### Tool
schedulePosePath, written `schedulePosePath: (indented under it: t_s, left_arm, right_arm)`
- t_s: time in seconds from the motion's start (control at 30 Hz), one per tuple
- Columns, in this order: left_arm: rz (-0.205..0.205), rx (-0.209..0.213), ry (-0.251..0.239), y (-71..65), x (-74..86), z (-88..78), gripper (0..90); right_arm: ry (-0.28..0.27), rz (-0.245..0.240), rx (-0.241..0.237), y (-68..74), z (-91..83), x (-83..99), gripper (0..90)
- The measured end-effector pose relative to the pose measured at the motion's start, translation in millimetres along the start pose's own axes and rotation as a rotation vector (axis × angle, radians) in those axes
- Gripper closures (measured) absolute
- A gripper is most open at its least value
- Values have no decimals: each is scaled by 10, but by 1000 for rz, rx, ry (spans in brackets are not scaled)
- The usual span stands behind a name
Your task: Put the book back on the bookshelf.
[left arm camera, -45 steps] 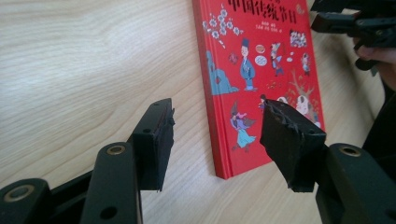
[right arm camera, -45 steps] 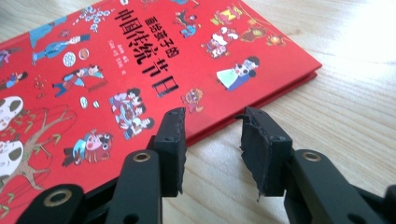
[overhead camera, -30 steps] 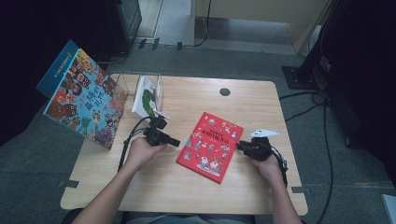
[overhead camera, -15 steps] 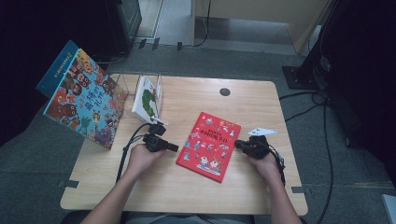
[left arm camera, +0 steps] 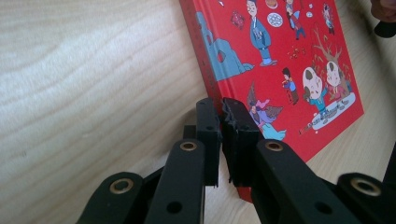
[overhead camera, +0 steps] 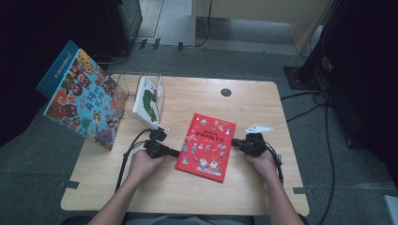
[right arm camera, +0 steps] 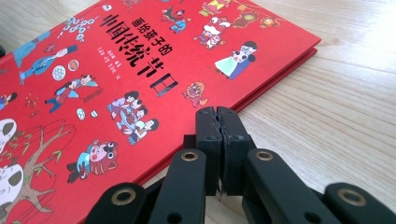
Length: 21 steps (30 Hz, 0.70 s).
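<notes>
Red picture book (overhead camera: 205,146) is lying flat on the wooden table (overhead camera: 197,98), cover up, a little toward the person's side of the middle and turned slightly askew. Its cover is showing cartoon figures, a tree and black Chinese characters on red.

Left gripper (overhead camera: 174,153) is sitting at the book's left edge, low over the table and pointing at the spine. In the left gripper view (left arm camera: 223,122) its jaws have just been closing and are now standing almost together, with only a thin slit between the pads; their tips are meeting the book's spine edge, but nothing is being clamped between them. The left hand (overhead camera: 144,162) is wrapping the gripper's body, with the black cable (overhead camera: 127,157) looping off beside it.

Right gripper (overhead camera: 235,142) is resting at the book's right edge, pointing in at it from the opposite side. In the right gripper view (right arm camera: 217,116) its jaws have just been closing too and are pressing pad against pad, holding nothing, with the tips lying just over the edge of the cover. The right hand (overhead camera: 263,161) is gripping it from behind.

Farther back on the table, a clear acrylic stand (overhead camera: 123,83) is holding a white book with a green caterpillar (overhead camera: 149,101) propped upright. A large, colourful picture book (overhead camera: 82,101) is leaning against the table's left side. A small dark round cap (overhead camera: 225,92) is sitting near the far edge.
</notes>
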<state>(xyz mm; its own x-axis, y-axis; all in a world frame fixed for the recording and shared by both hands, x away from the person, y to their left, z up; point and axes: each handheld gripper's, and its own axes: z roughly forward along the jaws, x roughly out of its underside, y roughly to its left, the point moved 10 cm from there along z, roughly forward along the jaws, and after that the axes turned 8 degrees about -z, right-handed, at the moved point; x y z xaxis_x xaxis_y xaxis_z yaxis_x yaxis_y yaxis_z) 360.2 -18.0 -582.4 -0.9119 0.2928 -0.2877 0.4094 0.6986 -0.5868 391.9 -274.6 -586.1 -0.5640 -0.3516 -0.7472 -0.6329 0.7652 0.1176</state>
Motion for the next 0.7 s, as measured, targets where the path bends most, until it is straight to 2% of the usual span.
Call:
schedulePosePath:
  t_s: [0.2,0.43,0.7]
  left_arm:
    - [-26,7,-14,-6,52,-21,851]
    - [-28,9,-11,-10,131,-44,846]
    - [-37,10,-29,-11,125,-45,836]
  right_arm:
    - [-1,-35,-10,64,70,-41,894]
    - [9,-32,-17,87,136,-101,899]
    - [13,-31,-13,86,156,-122,878]
